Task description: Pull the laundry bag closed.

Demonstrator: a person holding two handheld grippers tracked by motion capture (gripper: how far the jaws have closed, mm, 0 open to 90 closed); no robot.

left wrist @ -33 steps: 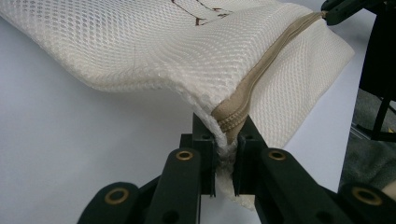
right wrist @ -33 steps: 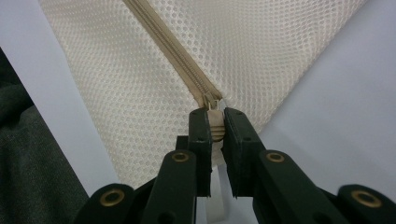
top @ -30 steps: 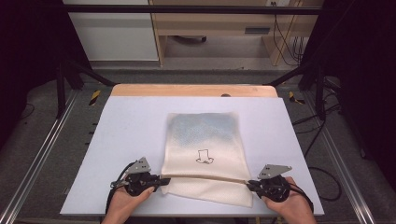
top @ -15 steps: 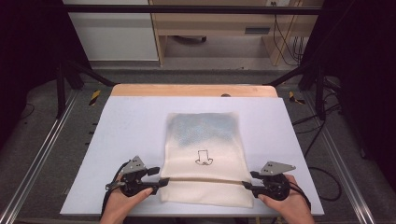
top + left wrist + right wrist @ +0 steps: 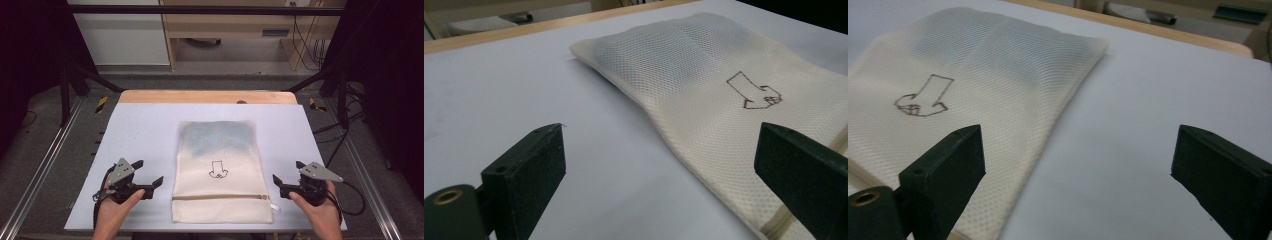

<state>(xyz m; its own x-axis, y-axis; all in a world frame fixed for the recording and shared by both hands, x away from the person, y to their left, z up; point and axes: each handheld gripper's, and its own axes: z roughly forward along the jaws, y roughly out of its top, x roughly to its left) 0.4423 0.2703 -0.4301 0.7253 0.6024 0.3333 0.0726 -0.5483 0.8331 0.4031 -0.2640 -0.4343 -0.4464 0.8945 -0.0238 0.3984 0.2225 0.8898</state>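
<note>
A cream mesh bag [image 5: 220, 165] lies flat in the middle of the white table top, zipper [image 5: 220, 197] near the front edge and a drawn arrow [image 5: 218, 170] on its face. Something bluish shows through its far half [image 5: 217, 136]. My left gripper [image 5: 148, 171] rests just left of the bag, apart from it. Its jaws have just been opening and nothing is between them. My right gripper [image 5: 287, 171] stands the same way off the bag's right side, jaws just opened and empty. The bag [image 5: 704, 85] lies ahead of the left gripper [image 5: 659, 165], and the bag [image 5: 973, 75] ahead-left of the right gripper [image 5: 1078, 165].
The white table top [image 5: 140, 130] has a wooden strip [image 5: 200, 96] along its far edge. Black frame struts [image 5: 65, 95] stand at both far corners, and cables [image 5: 350, 190] trail off the right side. A cabinet [image 5: 120, 35] stands behind.
Both grippers have let go of the bag's near sides at the zipper line and drawn outward, away from it. The bag's front end has settled flat.
</note>
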